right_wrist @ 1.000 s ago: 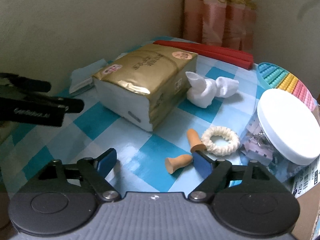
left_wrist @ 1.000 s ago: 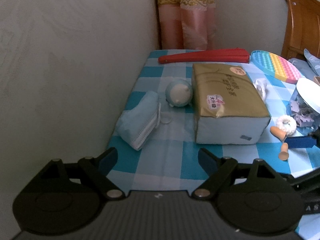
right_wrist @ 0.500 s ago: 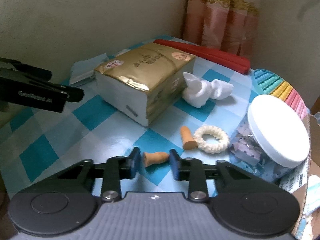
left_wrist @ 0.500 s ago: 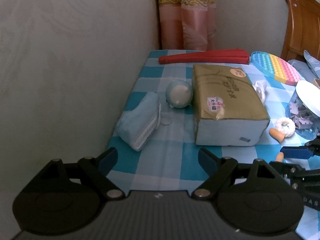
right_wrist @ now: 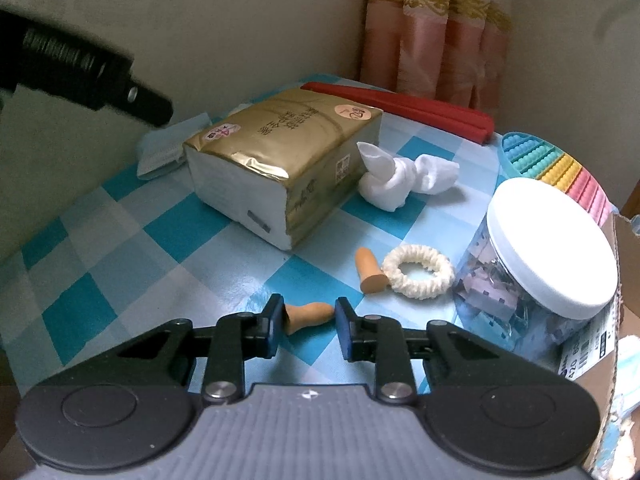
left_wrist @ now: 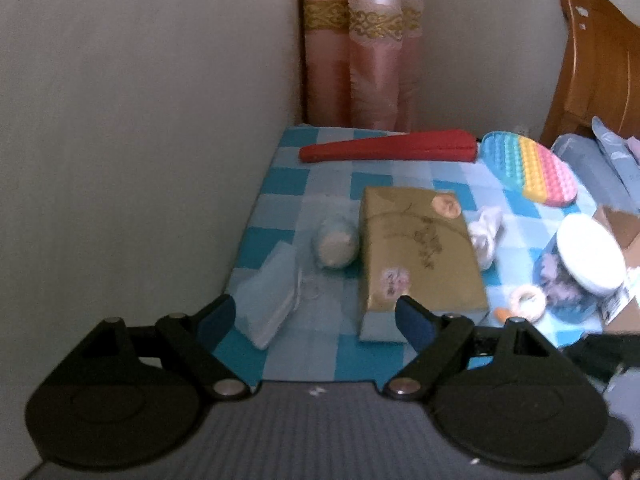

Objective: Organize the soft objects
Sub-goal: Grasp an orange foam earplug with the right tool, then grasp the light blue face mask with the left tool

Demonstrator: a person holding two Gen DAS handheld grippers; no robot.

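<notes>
My right gripper (right_wrist: 309, 318) is shut on an orange foam earplug (right_wrist: 310, 315), low over the checked tablecloth, holding it end to end between the blue pads. A second earplug (right_wrist: 370, 274) lies just beyond, touching a cream scrunchie (right_wrist: 394, 280). Behind them are a gold tissue pack (right_wrist: 280, 160), knotted white socks (right_wrist: 396, 180) and a stack of face masks (right_wrist: 164, 148). My left gripper (left_wrist: 316, 316) hangs open and empty above the table's near left part, over the masks (left_wrist: 272, 300) and tissue pack (left_wrist: 416, 248). A pale round plush (left_wrist: 334, 242) sits between those two.
A clear jar with a white lid (right_wrist: 548, 248) stands close on the right, against a cardboard box (right_wrist: 624, 320). At the back lie a red folded fan (left_wrist: 388, 148) and a rainbow bubble pad (left_wrist: 532, 172). A wall borders the left; a wooden chair (left_wrist: 592, 60) stands far right.
The right jaws went from wide open to closed on the near earplug. The left gripper rose and drew back, so the table now looks farther away.
</notes>
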